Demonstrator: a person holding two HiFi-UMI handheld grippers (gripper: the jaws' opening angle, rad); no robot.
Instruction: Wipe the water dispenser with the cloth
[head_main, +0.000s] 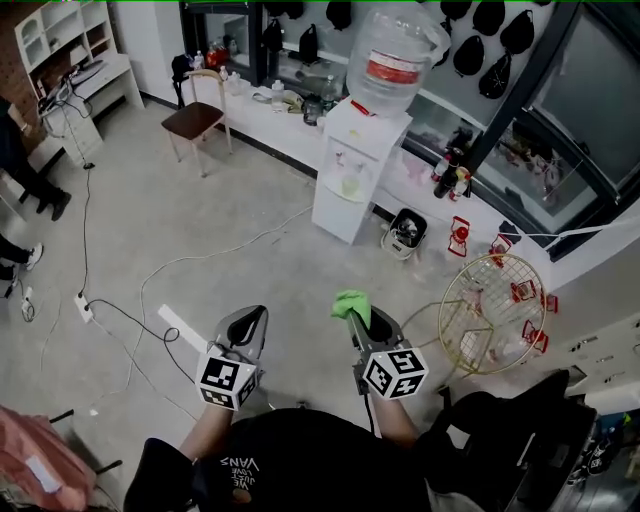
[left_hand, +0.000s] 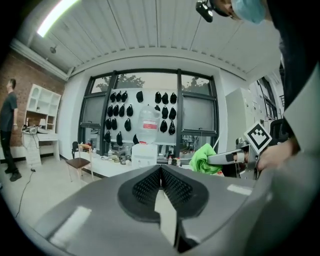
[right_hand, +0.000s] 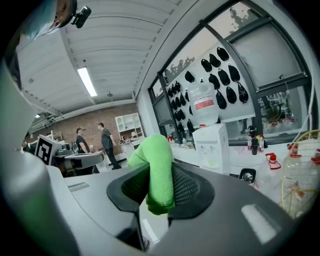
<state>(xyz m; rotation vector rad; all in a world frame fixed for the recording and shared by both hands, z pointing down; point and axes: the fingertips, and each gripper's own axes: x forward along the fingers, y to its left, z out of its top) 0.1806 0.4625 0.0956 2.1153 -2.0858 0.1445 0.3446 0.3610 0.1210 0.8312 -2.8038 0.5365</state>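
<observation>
Green cloth (head_main: 350, 303) is pinched in the right gripper (head_main: 354, 322), head view. Left gripper (head_main: 250, 322) hangs beside it, carrying nothing. White water dispenser (head_main: 350, 180), big bottle (head_main: 392, 55) on top, stands across the floor by the low counter (head_main: 270, 115), well apart from both grippers. Cables (head_main: 200, 265) lie on the floor between.

Left gripper view: jaws pressed together, pads meeting, nothing btwn them. Dispenser (left_hand: 144, 152) is far off, roughly straight ahead; cloth (left_hand: 205, 159) shows off to the right.

Right gripper view: jaws clenched on the cloth (right_hand: 157, 170). A folded wad bulges past the tips and a short tail hangs below. Dispenser (right_hand: 212, 145) is ahead, slightly right.

Step in hand looks like the approach, no wiping yet. To do it well: step over the cables and close in square to the front panel. Lead w/ the bulging fold so cloth, not hard jaw tips, meets the plastic. Go top first, then down. Light pressure, since the bottle prob. makes it top-heavy; the left gripper could steady the body.
</observation>
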